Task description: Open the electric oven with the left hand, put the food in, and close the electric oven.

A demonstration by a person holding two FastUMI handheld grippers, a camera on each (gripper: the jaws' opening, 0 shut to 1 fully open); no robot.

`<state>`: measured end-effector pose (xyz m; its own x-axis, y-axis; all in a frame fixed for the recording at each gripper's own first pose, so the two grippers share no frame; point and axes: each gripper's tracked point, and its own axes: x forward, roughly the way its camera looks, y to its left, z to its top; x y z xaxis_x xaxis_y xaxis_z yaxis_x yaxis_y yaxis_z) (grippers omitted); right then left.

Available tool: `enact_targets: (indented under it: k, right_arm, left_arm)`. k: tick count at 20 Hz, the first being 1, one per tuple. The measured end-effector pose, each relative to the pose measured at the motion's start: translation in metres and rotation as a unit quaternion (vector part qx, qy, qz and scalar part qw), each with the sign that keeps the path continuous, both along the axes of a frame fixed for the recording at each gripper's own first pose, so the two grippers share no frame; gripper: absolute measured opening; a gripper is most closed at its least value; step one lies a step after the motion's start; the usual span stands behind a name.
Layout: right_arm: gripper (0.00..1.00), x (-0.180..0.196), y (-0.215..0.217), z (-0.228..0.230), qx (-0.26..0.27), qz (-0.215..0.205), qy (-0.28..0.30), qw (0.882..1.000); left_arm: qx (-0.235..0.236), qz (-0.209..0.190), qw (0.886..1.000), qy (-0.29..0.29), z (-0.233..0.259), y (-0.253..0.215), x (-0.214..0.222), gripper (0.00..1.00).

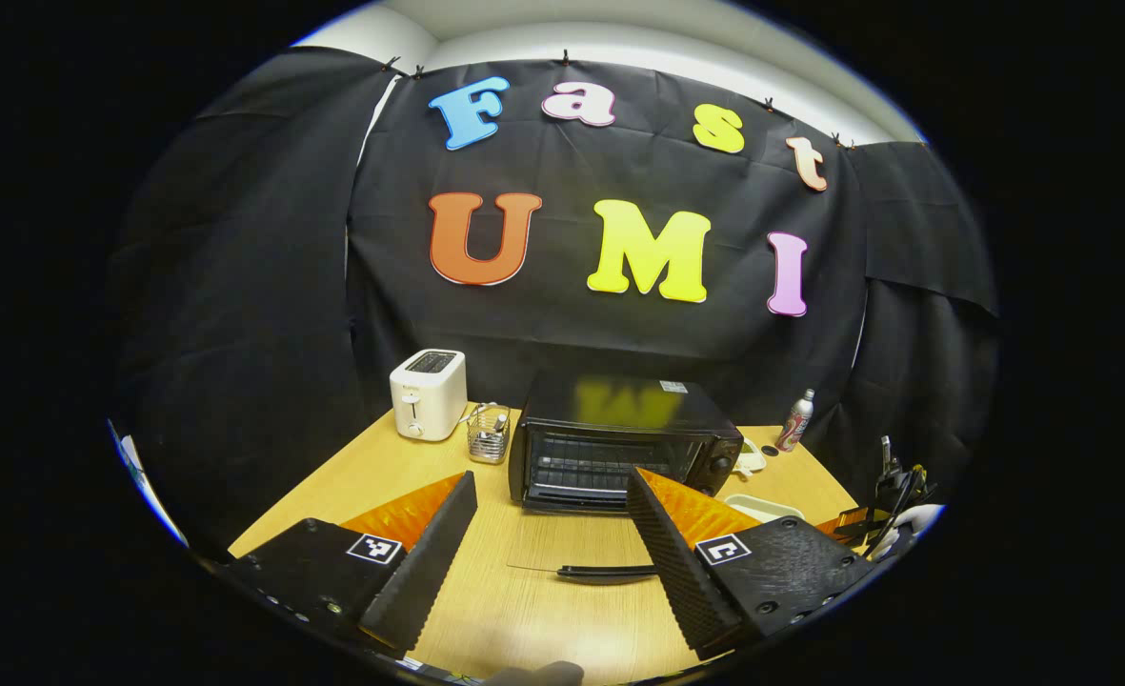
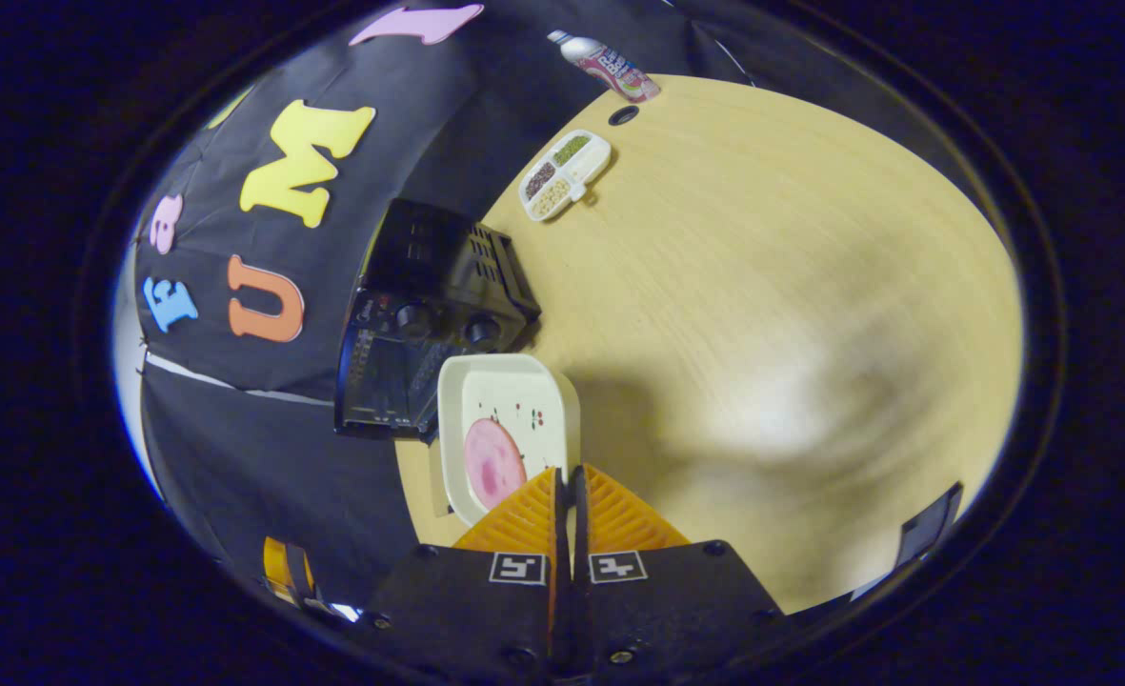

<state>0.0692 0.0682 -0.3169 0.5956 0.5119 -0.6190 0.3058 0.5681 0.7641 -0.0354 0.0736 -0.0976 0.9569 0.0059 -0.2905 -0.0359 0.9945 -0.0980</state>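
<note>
The black electric oven point(image 1: 619, 443) stands at the back middle of the wooden table point(image 1: 524, 610). Its rack shows plainly, and its door looks folded down towards me, with the black handle point(image 1: 610, 573) low over the table. My left gripper point(image 1: 552, 481) is open in front of the oven, its fingers on either side of the handle and clear of it. A white plate point(image 2: 514, 400) carries a pink slice of food point(image 2: 492, 460). My right gripper point(image 2: 567, 476) is shut on the plate's rim, just beside the oven point(image 2: 429, 305). That plate point(image 1: 762, 505) lies right of the oven.
A white toaster point(image 1: 427, 393) and a wire holder point(image 1: 489, 433) stand left of the oven. A bottle point(image 1: 795, 419) is at the back right. A divided tray of grains point(image 2: 562, 171) and a small black disc point(image 2: 623, 115) lie behind the oven.
</note>
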Motion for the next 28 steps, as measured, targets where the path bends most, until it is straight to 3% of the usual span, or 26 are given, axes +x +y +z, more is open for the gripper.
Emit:
enact_targets:
  k: [5,9,11,14,23,24,28]
  right_arm:
    - [0.00,0.021,0.070,0.002,0.021,-0.057,-0.008,0.998]
    - [0.04,0.047,0.118,0.003,0.052,-0.102,-0.014,0.993]
    - [0.00,0.060,0.136,0.001,0.059,-0.115,-0.009,0.992]
    - [0.04,0.085,0.159,-0.003,0.069,-0.128,0.004,0.989]
    - [0.04,0.158,0.186,-0.013,0.066,-0.144,0.007,0.987]
    - [0.00,0.165,0.185,-0.011,0.056,-0.144,-0.003,0.988]
    - [0.05,0.177,0.187,-0.007,0.052,-0.131,-0.025,0.990]
  left_arm:
    - [0.006,0.004,1.000,0.002,0.013,0.024,-0.012,0.96]
    - [0.012,0.012,1.000,0.007,0.020,0.043,-0.024,0.96]
    - [0.019,0.021,1.000,0.006,0.024,0.054,-0.030,0.96]
    - [0.012,0.036,0.999,0.015,0.025,0.065,-0.037,0.96]
    - [0.016,0.085,0.996,0.020,0.031,0.095,-0.035,0.96]
    - [0.016,0.089,0.996,0.023,0.030,0.096,-0.034,0.96]
    - [0.010,0.099,0.995,0.026,0.028,0.096,-0.026,0.96]
